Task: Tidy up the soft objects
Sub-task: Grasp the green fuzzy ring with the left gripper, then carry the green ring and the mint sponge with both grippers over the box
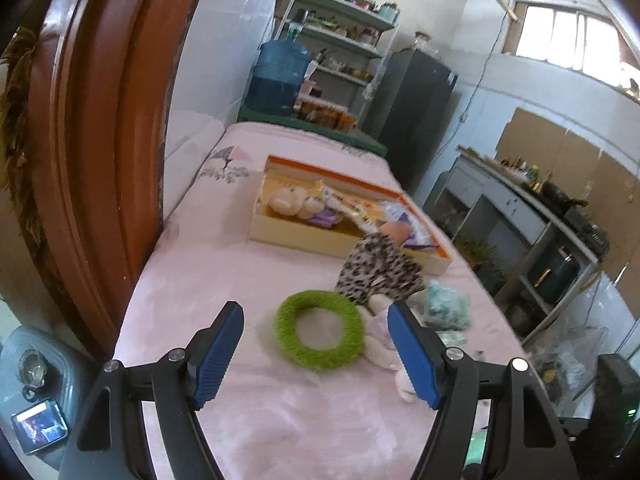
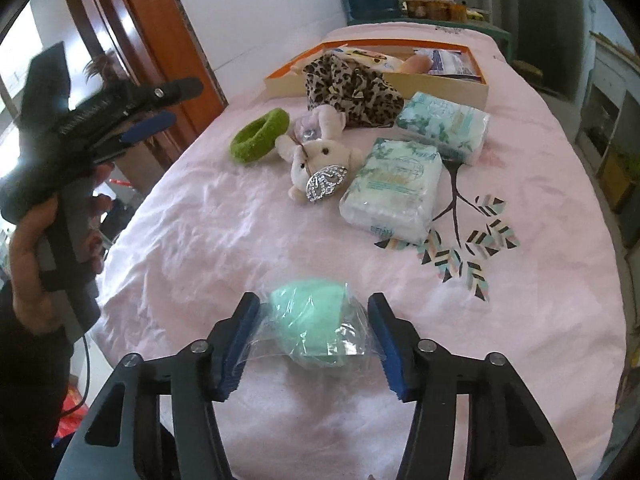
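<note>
A green fuzzy ring (image 1: 319, 331) (image 2: 259, 135) lies on the pink bed, just ahead of my open, empty left gripper (image 1: 316, 328). Beside it lie a leopard-print cloth (image 1: 378, 272) (image 2: 352, 88) and a cream plush rabbit (image 2: 320, 160) with a silver brooch. My right gripper (image 2: 314, 320) is open, its jaws on either side of a mint-green soft item in clear plastic wrap (image 2: 310, 320); the wrap touches both pads. Two tissue packs (image 2: 394, 188) (image 2: 446, 124) lie further on. An orange-rimmed box (image 1: 430, 258) (image 2: 460, 84) holds a plush toy and packets.
A brown wooden headboard (image 1: 100, 140) flanks the bed on the left. My left gripper also shows in the right wrist view (image 2: 164, 108), held by a hand off the bed's left edge. A blue water jug (image 1: 280, 76), shelves and a dark cabinet stand beyond the bed.
</note>
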